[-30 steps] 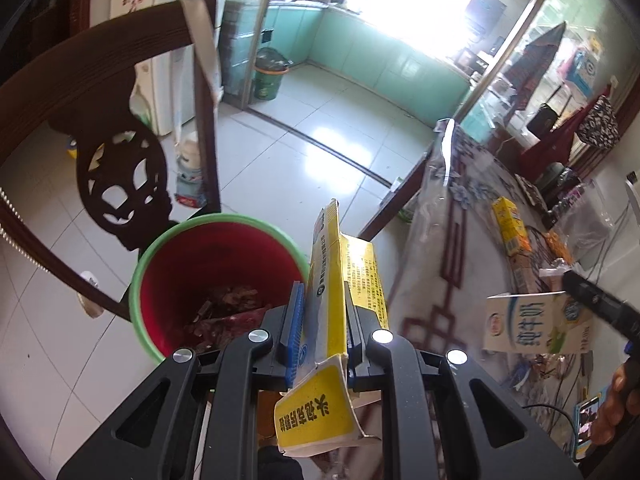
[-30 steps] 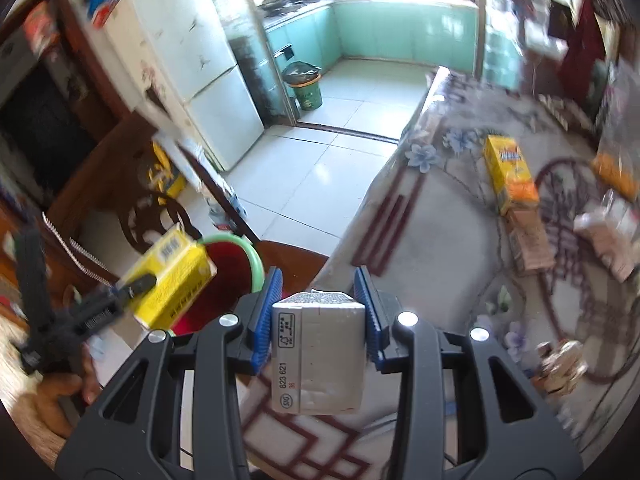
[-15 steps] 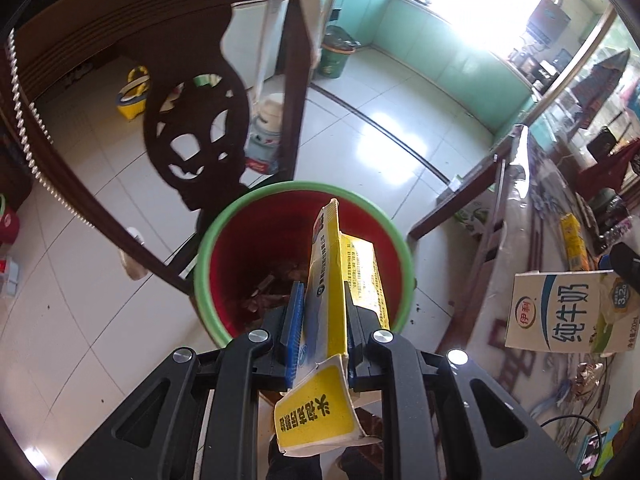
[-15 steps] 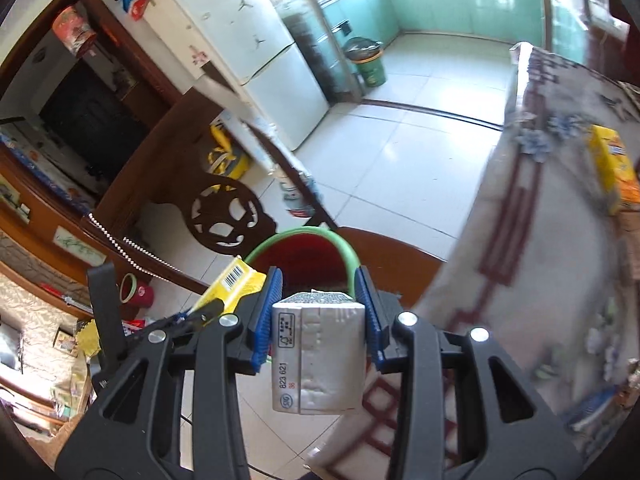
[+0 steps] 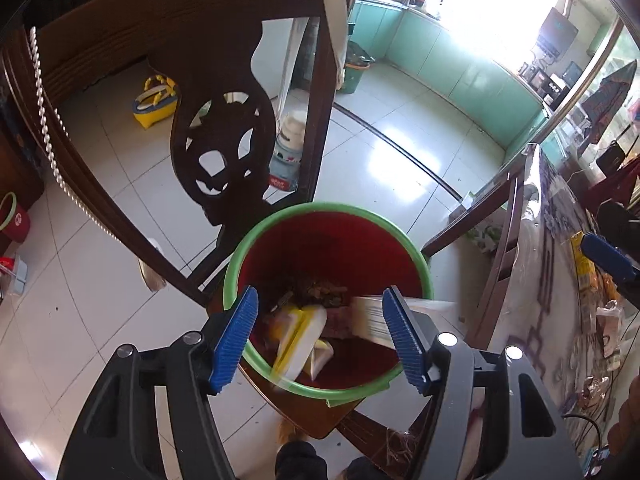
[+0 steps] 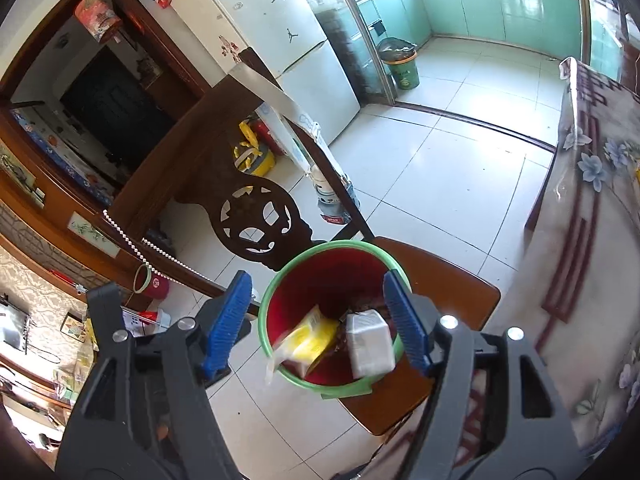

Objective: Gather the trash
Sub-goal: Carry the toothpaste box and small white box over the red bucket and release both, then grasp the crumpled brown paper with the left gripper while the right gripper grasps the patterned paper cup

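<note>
A red bin with a green rim [image 5: 332,210] [image 6: 332,245] stands on a brown chair seat [image 6: 448,280]. My left gripper [image 5: 320,340] is open above the bin. A yellow box [image 5: 298,340] [image 6: 308,342] is falling into the bin, blurred. My right gripper [image 6: 320,320] is open above the bin too. A white milk carton [image 6: 368,344] [image 5: 370,318] drops at the bin's right side. Brown scraps [image 5: 320,292] lie at the bin's bottom.
The carved dark chair back [image 5: 224,128] rises behind the bin. The table with a flowered cloth [image 6: 592,248] is to the right, with packets on it [image 5: 588,268]. A yellow toy [image 5: 154,102] and a white bottle [image 5: 286,148] stand on the tiled floor.
Both grippers have opened over the bin. The yellow box and the milk carton have left the jaws and are dropping into the bin.
</note>
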`<state>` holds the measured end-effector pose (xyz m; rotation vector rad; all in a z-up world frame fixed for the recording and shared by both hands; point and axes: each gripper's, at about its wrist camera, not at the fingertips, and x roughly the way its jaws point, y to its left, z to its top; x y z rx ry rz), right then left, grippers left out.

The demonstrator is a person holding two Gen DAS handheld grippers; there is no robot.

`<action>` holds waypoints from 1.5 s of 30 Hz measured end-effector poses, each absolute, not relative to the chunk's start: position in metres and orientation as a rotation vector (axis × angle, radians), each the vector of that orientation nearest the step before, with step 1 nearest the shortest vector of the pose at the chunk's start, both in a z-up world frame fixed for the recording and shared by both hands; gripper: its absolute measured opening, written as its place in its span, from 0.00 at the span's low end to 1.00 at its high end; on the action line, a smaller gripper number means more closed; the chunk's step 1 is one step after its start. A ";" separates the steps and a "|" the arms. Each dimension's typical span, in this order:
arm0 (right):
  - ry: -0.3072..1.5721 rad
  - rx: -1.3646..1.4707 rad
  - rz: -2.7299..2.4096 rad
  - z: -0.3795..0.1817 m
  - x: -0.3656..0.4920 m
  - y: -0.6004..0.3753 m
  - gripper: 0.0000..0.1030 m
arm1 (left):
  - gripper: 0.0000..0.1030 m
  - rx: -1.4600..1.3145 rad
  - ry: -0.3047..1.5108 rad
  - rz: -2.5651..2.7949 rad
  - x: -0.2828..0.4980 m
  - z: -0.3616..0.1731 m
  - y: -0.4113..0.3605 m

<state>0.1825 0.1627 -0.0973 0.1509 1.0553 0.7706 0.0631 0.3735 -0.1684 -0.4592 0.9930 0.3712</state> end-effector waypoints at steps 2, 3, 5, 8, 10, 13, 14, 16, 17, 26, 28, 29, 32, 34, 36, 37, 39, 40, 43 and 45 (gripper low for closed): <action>1.064 0.163 0.764 -0.096 0.182 0.156 0.64 | 0.60 -0.450 0.987 0.361 0.065 -0.164 0.372; 1.068 0.176 0.762 -0.095 0.182 0.152 0.65 | 0.60 -0.451 0.982 0.353 0.065 -0.162 0.370; 1.065 0.180 0.755 -0.092 0.180 0.144 0.64 | 0.60 -0.454 0.975 0.336 0.067 -0.158 0.367; 1.037 0.141 0.728 -0.085 0.173 0.130 0.64 | 0.60 -0.443 0.967 0.304 0.072 -0.152 0.356; 1.011 0.099 0.705 -0.078 0.166 0.118 0.64 | 0.60 -0.433 0.957 0.277 0.076 -0.146 0.346; 0.968 0.027 0.660 -0.071 0.155 0.100 0.66 | 0.60 -0.413 0.953 0.238 0.082 -0.140 0.331; 0.956 0.006 0.638 -0.070 0.151 0.092 0.69 | 0.60 -0.406 0.953 0.224 0.085 -0.139 0.325; 0.945 -0.016 0.598 -0.071 0.146 0.075 0.72 | 0.60 -0.393 0.955 0.196 0.090 -0.136 0.312; 0.947 -0.026 0.569 -0.074 0.144 0.063 0.72 | 0.60 -0.388 0.956 0.185 0.092 -0.136 0.308; 0.972 0.066 0.284 -0.093 0.141 -0.077 0.72 | 0.60 -0.314 0.978 0.068 0.110 -0.128 0.230; 0.963 0.073 0.225 -0.095 0.139 -0.111 0.72 | 0.60 -0.305 0.981 0.045 0.113 -0.125 0.208; 0.962 0.078 0.203 -0.096 0.139 -0.125 0.72 | 0.60 -0.300 0.981 0.035 0.115 -0.123 0.197; 0.977 0.112 0.116 -0.103 0.141 -0.183 0.72 | 0.60 -0.288 0.984 0.005 0.118 -0.119 0.160; 0.977 0.121 0.068 -0.105 0.140 -0.223 0.72 | 0.60 -0.281 0.989 -0.015 0.120 -0.118 0.132; 0.979 0.106 0.036 -0.106 0.137 -0.252 0.72 | 0.60 -0.284 0.996 -0.033 0.122 -0.118 0.104; 0.981 0.097 0.022 -0.107 0.136 -0.266 0.72 | 0.60 -0.290 1.001 -0.044 0.122 -0.119 0.090; 0.983 0.085 -0.005 -0.108 0.135 -0.295 0.72 | 0.60 -0.303 1.012 -0.066 0.121 -0.121 0.066; 0.984 0.085 -0.016 -0.109 0.134 -0.309 0.72 | 0.60 -0.311 1.023 -0.082 0.121 -0.123 0.049; 0.987 0.100 -0.039 -0.111 0.134 -0.345 0.72 | 0.60 -0.309 1.060 -0.142 0.121 -0.134 0.000; 0.991 0.112 -0.041 -0.113 0.132 -0.363 0.72 | 0.60 -0.299 1.090 -0.176 0.123 -0.143 -0.032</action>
